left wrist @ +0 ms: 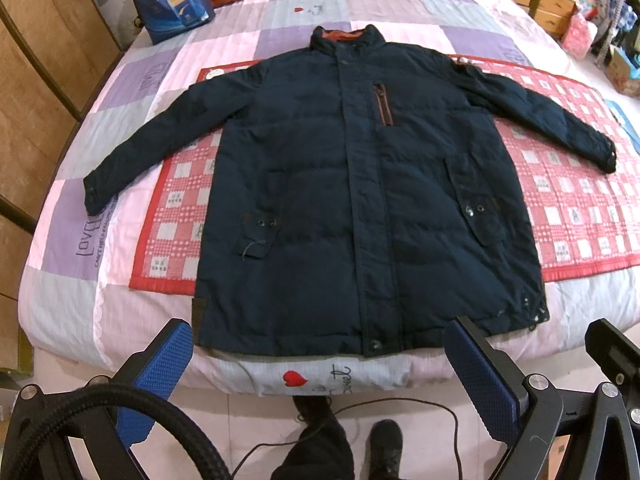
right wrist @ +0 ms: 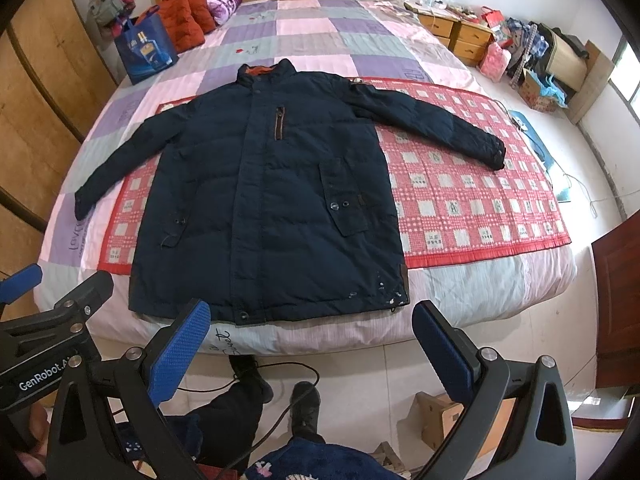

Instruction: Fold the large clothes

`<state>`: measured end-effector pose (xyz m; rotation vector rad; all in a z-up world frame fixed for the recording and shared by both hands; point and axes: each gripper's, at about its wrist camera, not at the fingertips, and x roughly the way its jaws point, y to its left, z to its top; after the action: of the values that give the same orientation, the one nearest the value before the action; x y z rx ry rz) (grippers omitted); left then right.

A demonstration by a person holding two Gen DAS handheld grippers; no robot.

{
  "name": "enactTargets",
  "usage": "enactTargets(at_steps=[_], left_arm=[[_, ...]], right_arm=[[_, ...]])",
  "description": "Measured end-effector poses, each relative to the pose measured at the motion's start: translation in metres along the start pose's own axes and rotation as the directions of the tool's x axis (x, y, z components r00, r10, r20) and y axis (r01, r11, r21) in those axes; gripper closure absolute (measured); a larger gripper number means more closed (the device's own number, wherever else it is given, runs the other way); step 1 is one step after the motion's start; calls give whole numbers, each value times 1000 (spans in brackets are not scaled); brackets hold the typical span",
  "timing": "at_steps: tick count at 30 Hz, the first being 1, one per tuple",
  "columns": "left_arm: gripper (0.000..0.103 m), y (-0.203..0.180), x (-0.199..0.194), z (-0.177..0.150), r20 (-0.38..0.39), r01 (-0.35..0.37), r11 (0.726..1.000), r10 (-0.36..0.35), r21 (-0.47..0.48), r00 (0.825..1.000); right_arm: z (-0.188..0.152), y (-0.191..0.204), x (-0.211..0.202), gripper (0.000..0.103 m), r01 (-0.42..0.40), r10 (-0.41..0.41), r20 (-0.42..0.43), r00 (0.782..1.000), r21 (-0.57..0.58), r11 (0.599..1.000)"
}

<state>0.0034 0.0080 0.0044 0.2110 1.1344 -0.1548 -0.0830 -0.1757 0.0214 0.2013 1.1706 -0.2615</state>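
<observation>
A large navy padded jacket point(left wrist: 340, 184) lies flat and face up on the bed, zipped, collar at the far end, both sleeves spread out to the sides. It also shows in the right wrist view point(right wrist: 264, 196). My left gripper point(left wrist: 320, 356) is open and empty, held just off the foot of the bed near the jacket's hem. My right gripper point(right wrist: 312, 340) is open and empty too, near the hem and above the floor. The left gripper's body point(right wrist: 48, 344) shows at the lower left of the right wrist view.
The jacket lies partly on a red checked mat point(right wrist: 472, 184) over a patchwork quilt point(right wrist: 304, 36). A blue bag point(right wrist: 146, 48) and an orange coat point(right wrist: 188, 16) sit at the far left. Wooden drawers point(right wrist: 464, 36) and clutter stand on the right. My feet point(right wrist: 276, 396) and a cable are below.
</observation>
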Motion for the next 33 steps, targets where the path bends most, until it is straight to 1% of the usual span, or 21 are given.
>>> enactTargets(at_steps=[33], left_arm=[[0, -7, -1, 3, 0, -1, 1000, 1, -1, 1000]], right_arm=[[0, -2, -1, 0, -2, 2, 2, 1000, 3, 1000]])
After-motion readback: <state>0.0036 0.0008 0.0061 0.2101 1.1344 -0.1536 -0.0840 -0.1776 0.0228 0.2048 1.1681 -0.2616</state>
